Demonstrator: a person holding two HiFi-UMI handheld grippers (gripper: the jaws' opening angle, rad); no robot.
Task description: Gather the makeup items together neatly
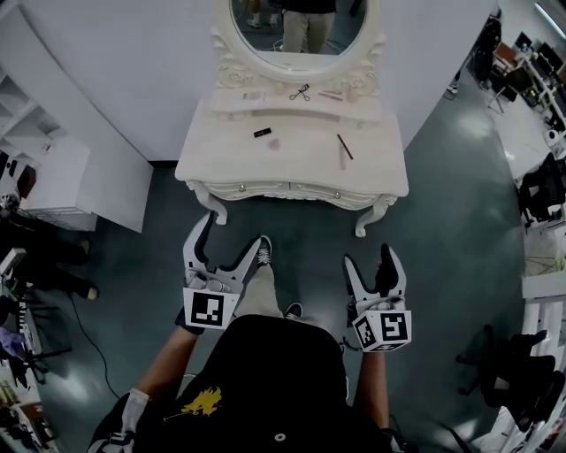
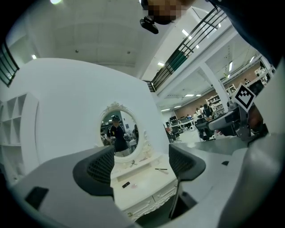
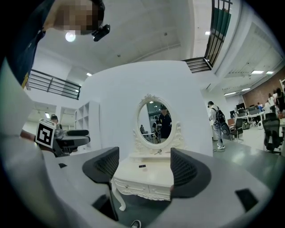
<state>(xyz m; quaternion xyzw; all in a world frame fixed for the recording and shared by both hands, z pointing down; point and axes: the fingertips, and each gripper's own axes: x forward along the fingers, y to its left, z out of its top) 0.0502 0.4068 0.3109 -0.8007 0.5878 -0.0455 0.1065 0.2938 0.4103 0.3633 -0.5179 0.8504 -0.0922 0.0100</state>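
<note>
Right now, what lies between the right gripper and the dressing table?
Only bare floor, in the head view: the right gripper is short of the dressing table.

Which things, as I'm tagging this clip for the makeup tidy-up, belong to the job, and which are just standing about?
Job's things: small black tube, pink round piece, dark pencil, scissor-like tool on the upper shelf, all on the dressing table; left gripper and right gripper, both open and empty.
Just about: mirror, white shelf unit, office chair.
</note>
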